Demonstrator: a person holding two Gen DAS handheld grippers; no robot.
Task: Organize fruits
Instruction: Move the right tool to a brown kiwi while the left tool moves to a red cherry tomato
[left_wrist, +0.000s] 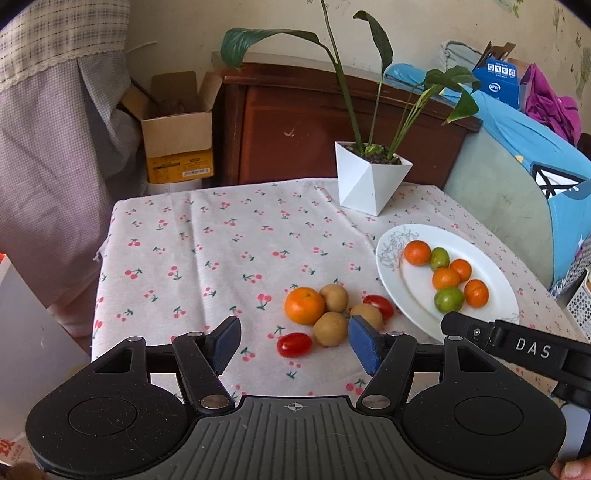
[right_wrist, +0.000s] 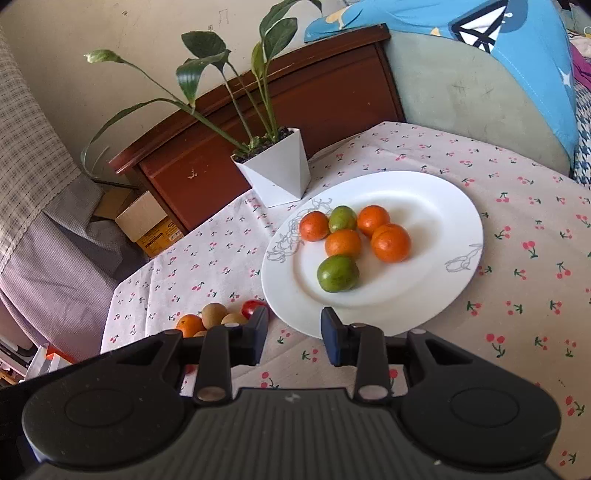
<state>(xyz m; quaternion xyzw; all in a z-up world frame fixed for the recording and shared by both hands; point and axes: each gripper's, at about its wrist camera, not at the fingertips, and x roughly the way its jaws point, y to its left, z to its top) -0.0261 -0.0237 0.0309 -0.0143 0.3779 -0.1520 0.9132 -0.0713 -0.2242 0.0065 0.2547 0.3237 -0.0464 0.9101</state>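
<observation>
A white plate (left_wrist: 491, 295) on the cherry-print cloth holds several small oranges and two green fruits; it also shows in the right wrist view (right_wrist: 436, 206). Left of it lie an orange (left_wrist: 304, 305), three tan round fruits (left_wrist: 330, 328) and two cherry tomatoes (left_wrist: 294, 344). My left gripper (left_wrist: 293, 345) is open and empty, hovering over the near tomato. My right gripper (right_wrist: 294, 332) is open and empty above the plate's near rim; its body shows in the left wrist view (left_wrist: 517, 343).
A white faceted pot with a leafy plant (left_wrist: 371, 181) stands at the table's back. A brown cabinet (left_wrist: 295, 125) and a cardboard box (left_wrist: 177, 140) lie behind. A blue-covered chair (left_wrist: 517, 177) is at the right edge.
</observation>
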